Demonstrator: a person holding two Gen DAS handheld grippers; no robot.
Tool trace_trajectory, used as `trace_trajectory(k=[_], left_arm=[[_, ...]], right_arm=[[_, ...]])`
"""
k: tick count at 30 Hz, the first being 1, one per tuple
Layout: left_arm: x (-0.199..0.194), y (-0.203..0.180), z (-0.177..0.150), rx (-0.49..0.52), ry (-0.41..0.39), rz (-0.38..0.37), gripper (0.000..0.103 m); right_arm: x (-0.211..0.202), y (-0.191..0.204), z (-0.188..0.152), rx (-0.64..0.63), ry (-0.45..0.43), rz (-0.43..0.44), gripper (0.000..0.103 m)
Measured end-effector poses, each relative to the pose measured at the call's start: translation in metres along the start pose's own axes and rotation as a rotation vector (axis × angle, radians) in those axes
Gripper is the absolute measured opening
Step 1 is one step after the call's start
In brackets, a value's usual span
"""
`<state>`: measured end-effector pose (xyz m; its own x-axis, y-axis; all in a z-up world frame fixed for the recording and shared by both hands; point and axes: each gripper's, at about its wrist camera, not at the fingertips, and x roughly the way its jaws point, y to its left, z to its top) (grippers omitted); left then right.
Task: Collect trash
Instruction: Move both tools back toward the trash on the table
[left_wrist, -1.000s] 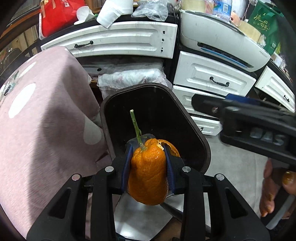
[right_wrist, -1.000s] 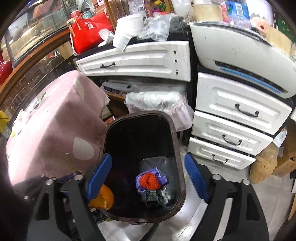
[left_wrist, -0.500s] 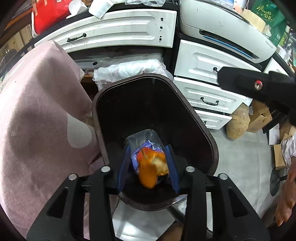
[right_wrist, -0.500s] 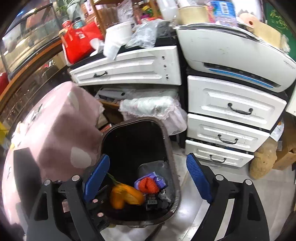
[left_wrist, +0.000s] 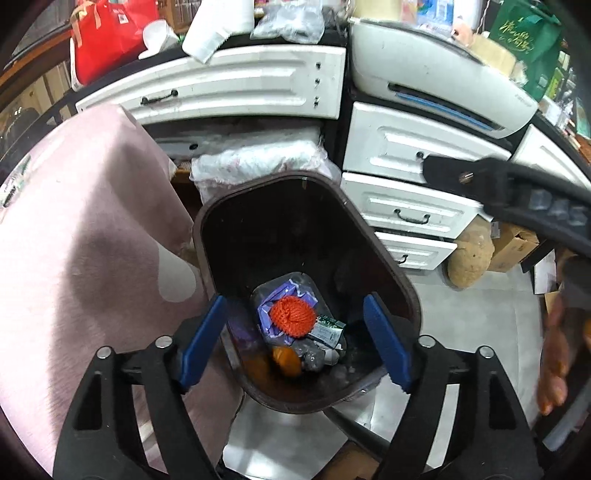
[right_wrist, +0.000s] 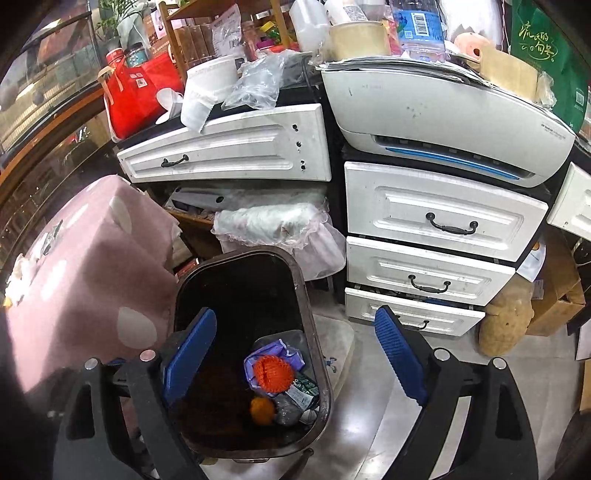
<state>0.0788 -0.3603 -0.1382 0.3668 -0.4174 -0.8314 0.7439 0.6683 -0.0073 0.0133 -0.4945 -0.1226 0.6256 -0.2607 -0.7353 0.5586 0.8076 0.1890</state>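
Observation:
A dark brown trash bin (left_wrist: 373, 240) stands on the floor below me; it also shows in the right wrist view (right_wrist: 306, 295). At its bottom lie an orange peel (left_wrist: 286, 361), an orange-red foam net (left_wrist: 291, 316) on purple paper, a clear plastic tray and a small green carton. The peel also shows in the right wrist view (right_wrist: 262, 410). My left gripper (left_wrist: 295, 343) is open and empty above the bin's mouth. My right gripper (right_wrist: 295, 354) is open and empty, above the bin's right side; its dark body crosses the left wrist view (left_wrist: 517, 192).
A table under a pink cloth (left_wrist: 74, 236) stands left of the bin. White drawers (right_wrist: 439, 218) and a printer (right_wrist: 443, 118) stand behind and to the right. A folded bundle in plastic (right_wrist: 273, 221) lies behind the bin. A tan sack (right_wrist: 506, 321) and cardboard boxes sit on the floor right.
My left gripper opened and let go of the orange peel, which fell to the bin's bottom. Both grippers have pulled back a little from the bin.

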Motion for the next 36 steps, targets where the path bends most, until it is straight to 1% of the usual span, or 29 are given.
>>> trace_trajectory(k=[5, 11, 14, 16, 17, 18, 20, 22, 24, 26, 27, 28, 30, 32, 36], left_arm=[[-0.032, 0.003, -0.003, 0.002, -0.037, -0.023, 0.084], [-0.07, 0.02, -0.005, -0.044, -0.105, -0.046, 0.089], [-0.085, 0.029, -0.007, -0.05, -0.132, -0.042, 0.089], [-0.096, 0.038, -0.009, -0.045, -0.151, -0.026, 0.09], [-0.102, 0.043, -0.011, -0.047, -0.164, -0.021, 0.091], [-0.106, 0.049, -0.012, -0.053, -0.176, -0.017, 0.095], [-0.115, 0.06, -0.016, -0.071, -0.203, -0.009, 0.097], [-0.125, 0.077, -0.021, -0.096, -0.23, 0.022, 0.097], [-0.132, 0.093, -0.025, -0.111, -0.239, 0.06, 0.097], [-0.139, 0.111, -0.03, -0.106, -0.249, 0.069, 0.097], [-0.141, 0.12, -0.032, -0.109, -0.249, 0.09, 0.097], [-0.143, 0.129, -0.035, -0.117, -0.248, 0.127, 0.097], [-0.147, 0.152, -0.042, -0.133, -0.238, 0.196, 0.097], [-0.152, 0.175, -0.049, -0.155, -0.22, 0.234, 0.097], [-0.161, 0.231, -0.062, -0.263, -0.187, 0.305, 0.097]], right_arm=[[-0.003, 0.0, 0.002, 0.001, -0.009, 0.005, 0.088], [-0.009, 0.013, 0.003, -0.032, -0.018, 0.025, 0.089], [-0.015, 0.024, 0.005, -0.062, -0.029, 0.037, 0.09], [-0.019, 0.033, 0.006, -0.082, -0.035, 0.055, 0.092], [-0.021, 0.037, 0.006, -0.089, -0.037, 0.064, 0.093], [-0.023, 0.043, 0.006, -0.102, -0.038, 0.078, 0.093], [-0.025, 0.058, 0.007, -0.133, -0.036, 0.099, 0.093], [-0.027, 0.075, 0.007, -0.174, -0.032, 0.131, 0.093], [-0.027, 0.092, 0.008, -0.206, -0.025, 0.162, 0.093], [-0.028, 0.116, 0.009, -0.252, -0.017, 0.214, 0.093], [-0.028, 0.123, 0.01, -0.269, -0.013, 0.235, 0.093], [-0.027, 0.139, 0.01, -0.299, -0.002, 0.273, 0.093], [-0.028, 0.161, 0.009, -0.337, 0.016, 0.328, 0.093], [-0.028, 0.187, 0.008, -0.381, 0.033, 0.383, 0.093], [-0.025, 0.237, 0.011, -0.462, 0.062, 0.46, 0.093]])
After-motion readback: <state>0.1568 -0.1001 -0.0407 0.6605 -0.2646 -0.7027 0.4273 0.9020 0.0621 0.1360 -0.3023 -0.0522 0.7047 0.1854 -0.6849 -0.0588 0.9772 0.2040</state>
